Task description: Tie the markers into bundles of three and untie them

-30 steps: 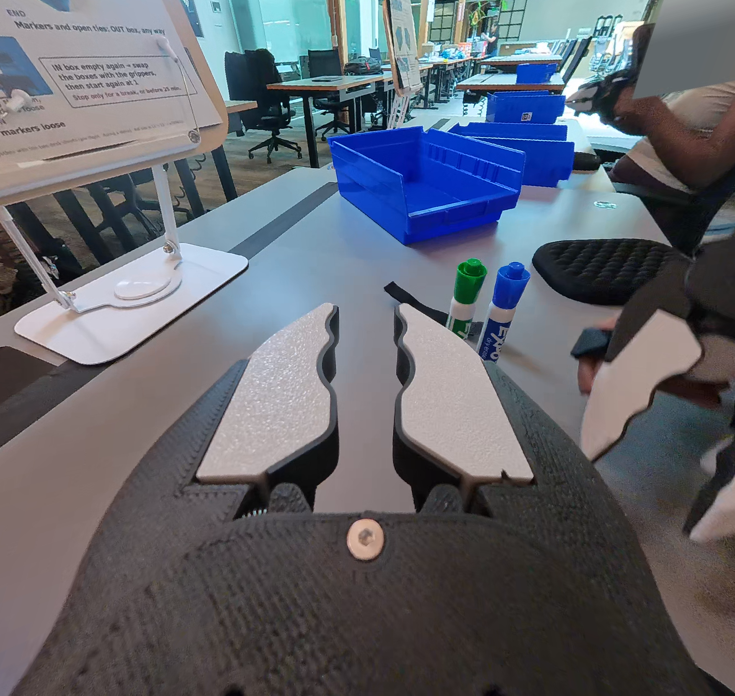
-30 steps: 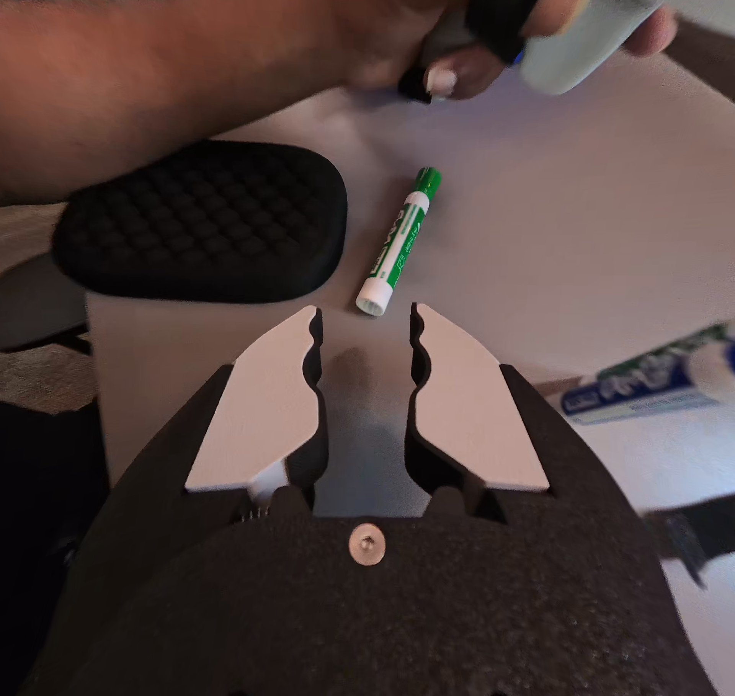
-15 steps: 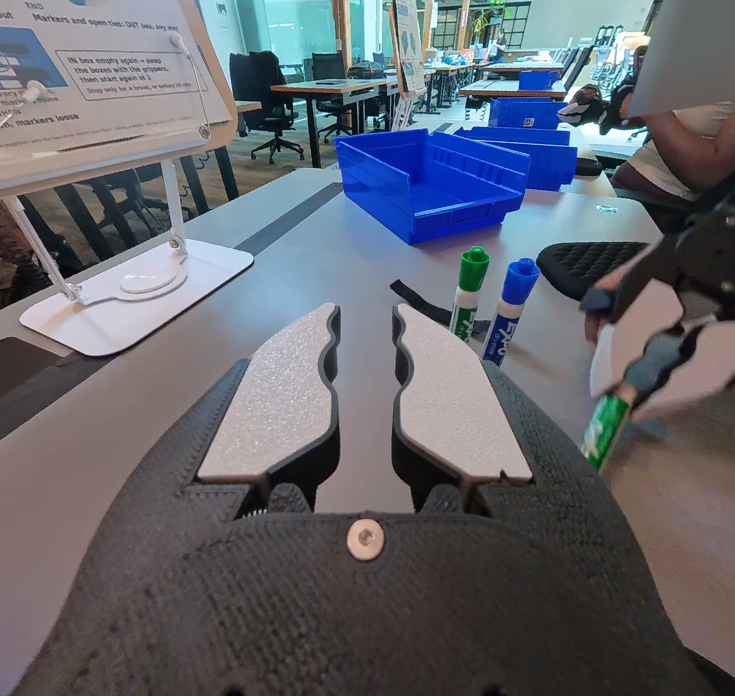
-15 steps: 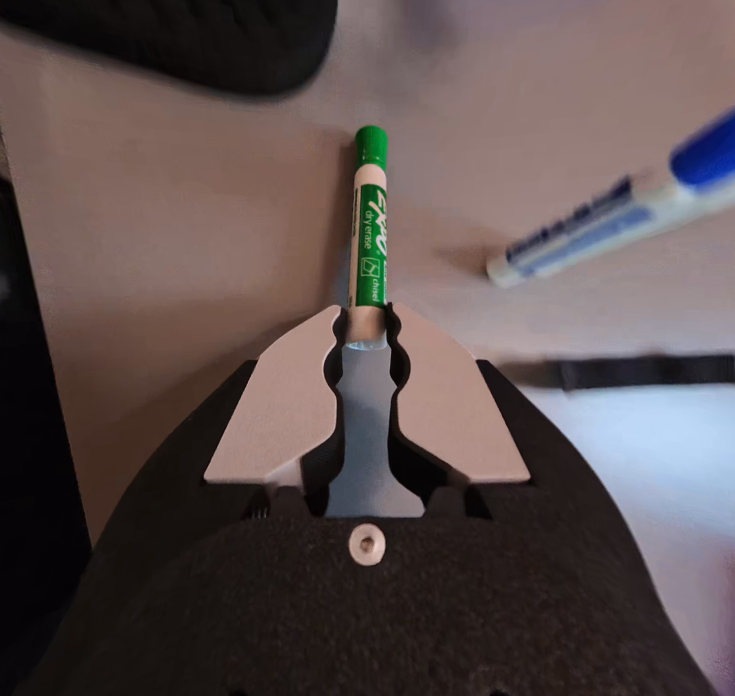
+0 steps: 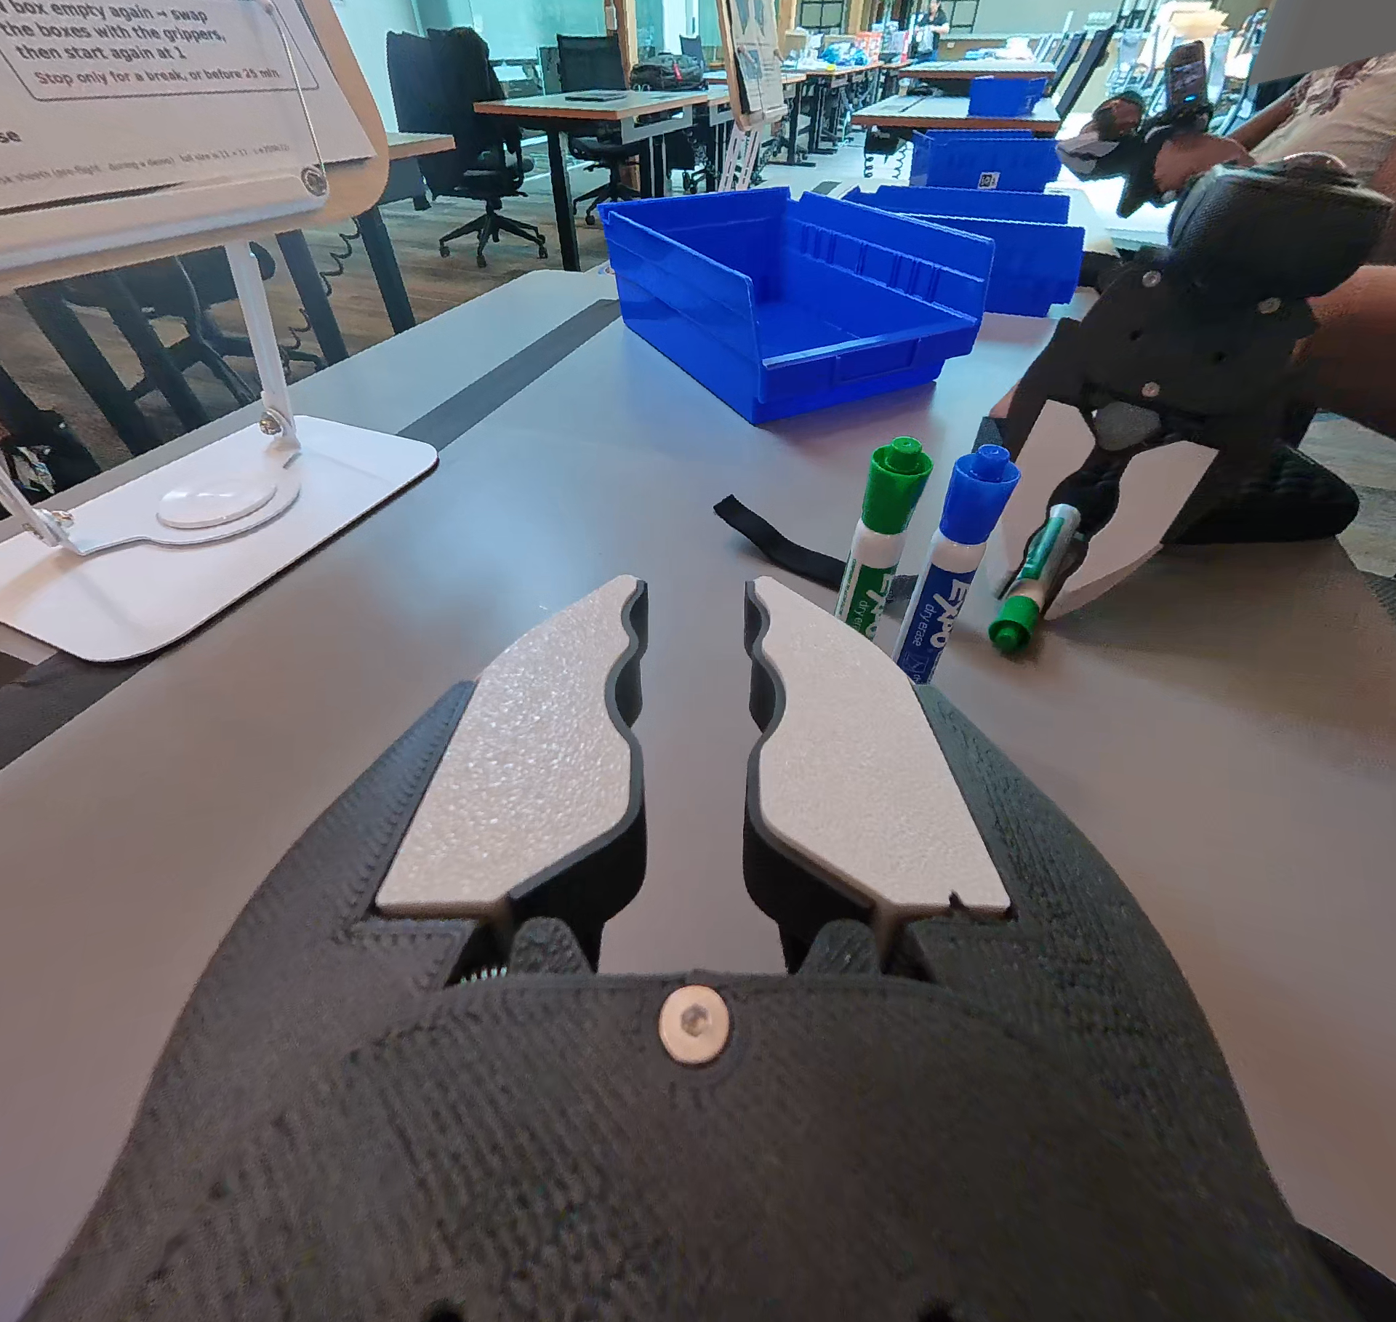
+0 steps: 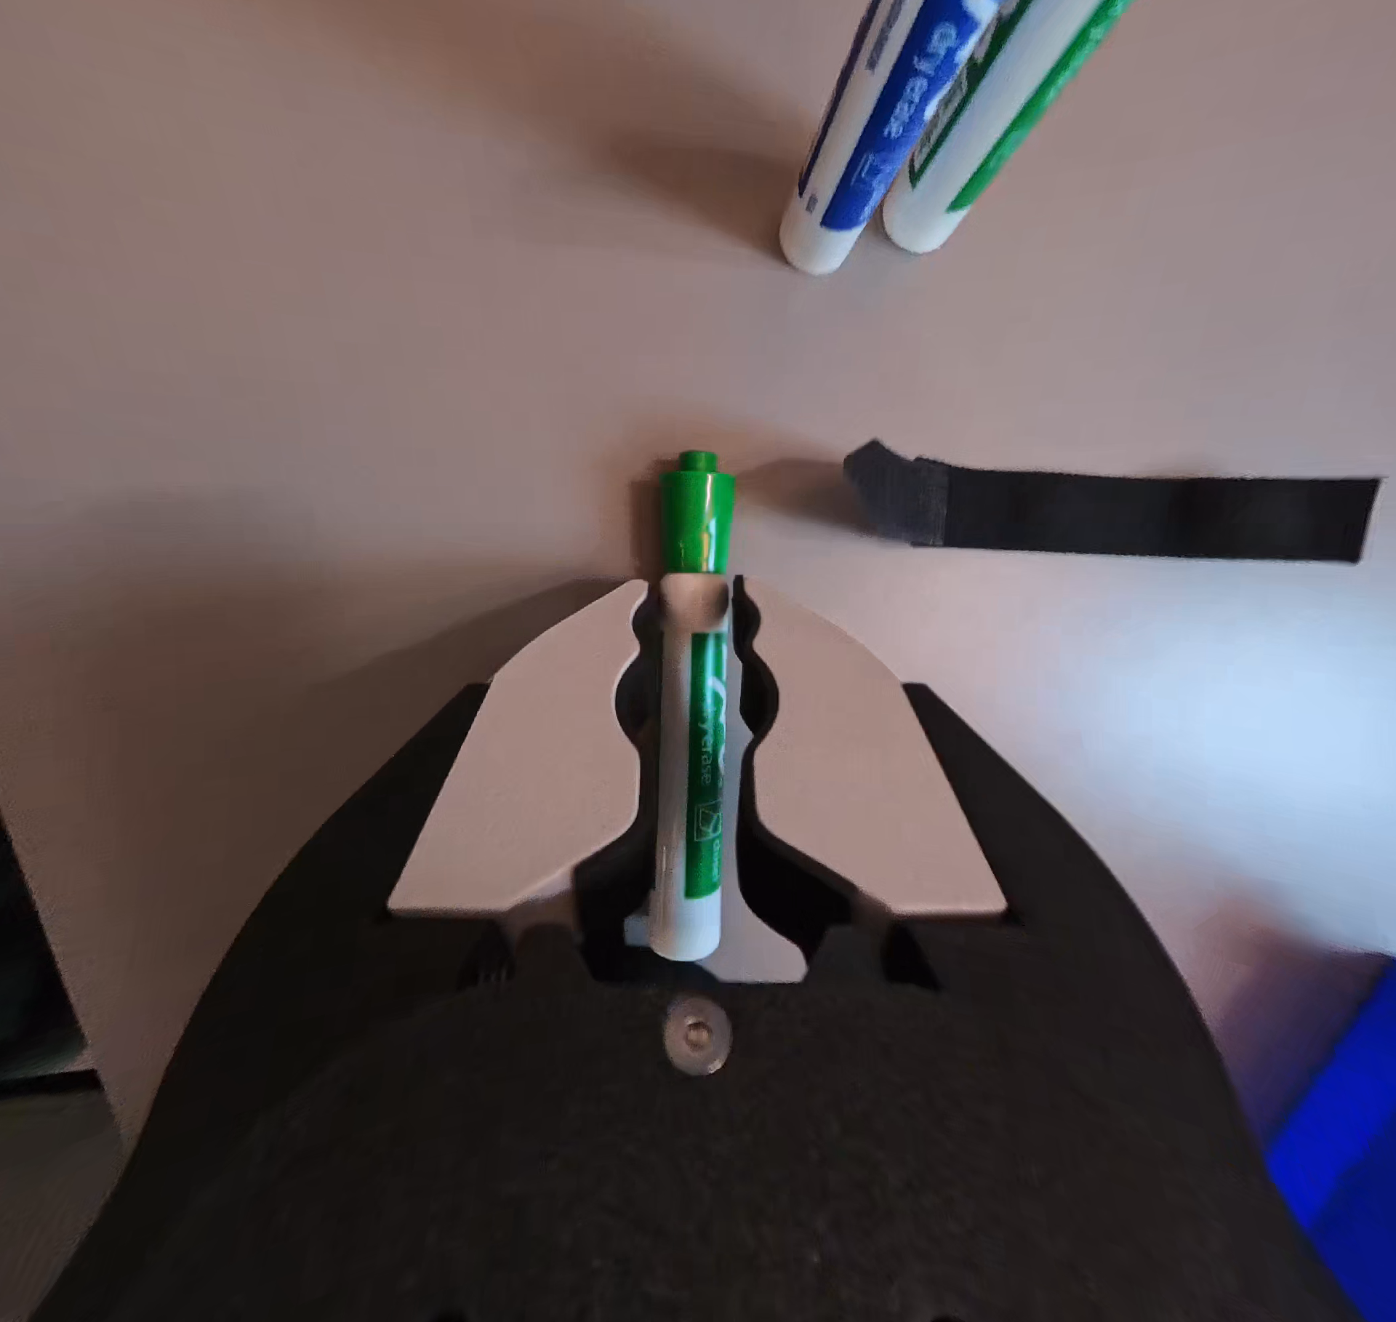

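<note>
My right gripper [image 6: 691, 591] is shut on a green marker [image 6: 691, 719], whose cap sticks out past the fingertips just above the table. In the left wrist view this gripper [image 5: 1057, 568] sets that marker [image 5: 1031, 583] cap-down beside a green marker [image 5: 880, 538] and a blue marker [image 5: 959, 553] lying side by side. These two show in the right wrist view as the blue one [image 6: 884, 99] and the green one [image 6: 1005, 92]. A black strap [image 6: 1118, 517] lies flat by them, also in the left wrist view [image 5: 778, 541]. My left gripper [image 5: 695, 606] is open and empty, low over the table.
A blue bin [image 5: 793, 303] stands beyond the markers, with more blue bins [image 5: 1005, 228] behind it. A white stand [image 5: 204, 515] with an instruction sheet is at the left. A black padded armrest [image 5: 1284, 500] lies behind the right gripper. A person sits at the far right. About 20 cm separates my left fingertips from my right. My right gripper is the nearer one to the black strap [image 6: 1118, 517]: about 10 cm, against 20 cm. Look for it in the left wrist view [image 5: 799, 553] too.
My right gripper closed on the loose green marker, took it deeper between the fingers and carried it over beside the other two markers and the strap. My left gripper stayed put and open.
</note>
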`<state>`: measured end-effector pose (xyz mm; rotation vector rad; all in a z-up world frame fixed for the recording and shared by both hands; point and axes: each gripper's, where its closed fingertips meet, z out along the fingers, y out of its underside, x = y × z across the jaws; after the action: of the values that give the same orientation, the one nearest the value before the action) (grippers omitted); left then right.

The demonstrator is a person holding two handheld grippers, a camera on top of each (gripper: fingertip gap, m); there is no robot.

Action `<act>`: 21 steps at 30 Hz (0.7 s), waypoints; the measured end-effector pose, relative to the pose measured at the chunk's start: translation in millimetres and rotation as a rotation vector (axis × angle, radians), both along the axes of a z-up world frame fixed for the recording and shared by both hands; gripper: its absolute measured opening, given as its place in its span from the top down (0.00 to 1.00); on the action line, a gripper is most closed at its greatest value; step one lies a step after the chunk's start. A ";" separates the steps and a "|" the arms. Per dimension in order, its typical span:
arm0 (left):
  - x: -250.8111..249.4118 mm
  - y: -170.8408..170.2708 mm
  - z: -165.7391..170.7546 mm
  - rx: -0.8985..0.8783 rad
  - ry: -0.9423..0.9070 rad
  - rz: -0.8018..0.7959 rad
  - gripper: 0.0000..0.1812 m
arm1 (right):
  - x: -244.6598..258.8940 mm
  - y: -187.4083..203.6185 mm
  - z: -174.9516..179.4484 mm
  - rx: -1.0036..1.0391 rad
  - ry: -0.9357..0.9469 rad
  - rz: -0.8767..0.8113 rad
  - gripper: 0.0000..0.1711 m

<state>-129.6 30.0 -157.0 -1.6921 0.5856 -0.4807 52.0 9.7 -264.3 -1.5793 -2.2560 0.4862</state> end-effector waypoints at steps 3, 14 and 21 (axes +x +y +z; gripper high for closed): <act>0.8 -0.6 0.9 0.003 -0.002 -0.004 0.87 | -5.9 2.3 -2.9 0.069 -0.044 0.044 0.85; 4.5 -1.8 0.3 -0.003 -0.013 -0.024 0.87 | -24.2 -13.3 22.2 -0.037 0.109 0.062 0.89; 10.8 -2.0 -3.5 -0.012 -0.017 -0.045 0.87 | -27.6 -7.7 98.3 -0.215 0.584 -0.017 0.90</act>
<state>-118.8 28.1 -160.5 -1.6881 0.6106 -0.5312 24.4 2.0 -166.0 -1.3185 -1.7861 1.0580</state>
